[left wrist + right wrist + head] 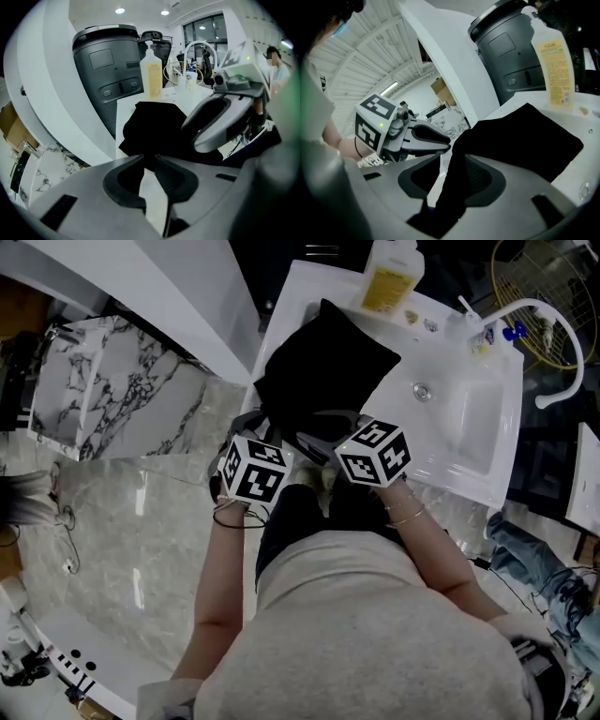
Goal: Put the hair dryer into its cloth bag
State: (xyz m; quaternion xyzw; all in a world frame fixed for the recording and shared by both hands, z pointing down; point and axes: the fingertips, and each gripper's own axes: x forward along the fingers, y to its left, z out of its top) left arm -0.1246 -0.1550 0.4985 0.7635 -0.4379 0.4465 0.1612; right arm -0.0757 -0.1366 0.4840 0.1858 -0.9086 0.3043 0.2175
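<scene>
White sink counter (469,442) seen from above, basin on right side. Black cloth bag (323,371) laid on counter just left of basin, its near edge met by both grippers. Left gripper (149,156): jaws nearly closed, bag's edge pinched at tips. Right gripper (453,157): jaws held well apart, fold of bag draped loose between them, not squeezed. Clear plastic bottle with yellow label (389,277) stood just behind bag.
</scene>
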